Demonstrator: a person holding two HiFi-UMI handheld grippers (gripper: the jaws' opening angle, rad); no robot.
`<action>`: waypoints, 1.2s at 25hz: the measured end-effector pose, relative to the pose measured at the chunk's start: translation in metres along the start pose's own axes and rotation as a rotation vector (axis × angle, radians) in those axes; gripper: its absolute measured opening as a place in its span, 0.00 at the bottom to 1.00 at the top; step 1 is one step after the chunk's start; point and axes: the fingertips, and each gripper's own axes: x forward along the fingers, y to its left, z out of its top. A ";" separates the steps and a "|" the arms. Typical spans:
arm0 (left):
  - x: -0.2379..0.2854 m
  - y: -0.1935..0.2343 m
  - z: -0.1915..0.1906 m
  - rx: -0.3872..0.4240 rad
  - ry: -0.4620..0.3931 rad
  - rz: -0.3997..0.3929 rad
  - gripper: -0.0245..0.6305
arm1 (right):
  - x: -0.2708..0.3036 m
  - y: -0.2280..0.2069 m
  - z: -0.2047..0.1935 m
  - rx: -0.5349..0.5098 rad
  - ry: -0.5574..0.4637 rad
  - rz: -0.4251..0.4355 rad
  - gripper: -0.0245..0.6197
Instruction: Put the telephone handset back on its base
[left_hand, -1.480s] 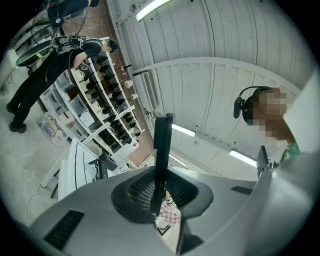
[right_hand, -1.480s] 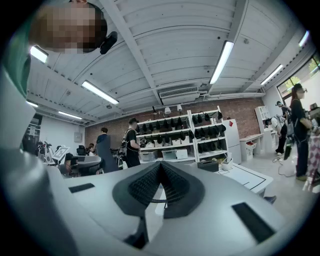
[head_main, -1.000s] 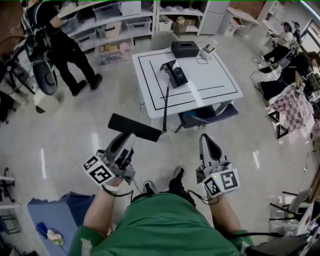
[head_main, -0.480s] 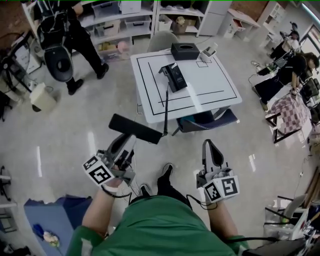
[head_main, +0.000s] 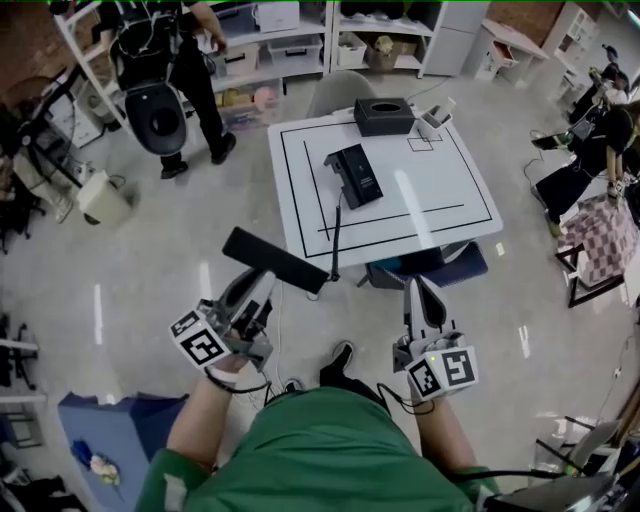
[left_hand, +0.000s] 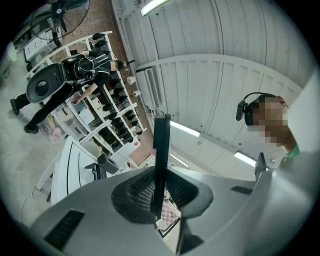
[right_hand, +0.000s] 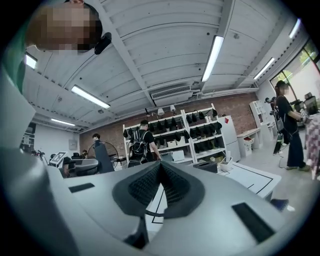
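Note:
The black telephone handset (head_main: 275, 259) is a long bar held crosswise in my left gripper (head_main: 262, 281), low over the floor in front of the white table (head_main: 455, 200). In the left gripper view the handset (left_hand: 161, 150) stands as a dark upright bar with the left gripper (left_hand: 159, 192) shut on it. The black telephone base (head_main: 353, 175) lies on the table's left half. Its cord (head_main: 333, 228) runs off the front edge down to the handset. My right gripper (head_main: 416, 291) hangs beside it, shut and empty, as the right gripper (right_hand: 160, 172) also shows in its own view.
A black box (head_main: 383, 116) and a small white holder (head_main: 435, 118) sit at the table's far edge. A chair (head_main: 430, 265) is tucked under the front. A person in black (head_main: 165, 60) stands by shelves (head_main: 290, 45) at the back left; others sit at the right.
The person in black has walked rightward along the shelves. The view has shifted a little toward the table. Both grippers keep the same pose, the handset still in the left one.

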 end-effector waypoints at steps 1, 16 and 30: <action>0.009 0.003 -0.003 -0.002 0.005 0.006 0.16 | 0.005 -0.009 0.000 0.004 0.000 0.002 0.07; 0.093 0.028 -0.039 -0.032 0.046 0.087 0.16 | 0.032 -0.100 0.006 0.069 0.002 0.042 0.07; 0.148 0.083 -0.046 -0.085 0.120 0.060 0.16 | 0.058 -0.135 -0.003 0.071 0.026 -0.042 0.07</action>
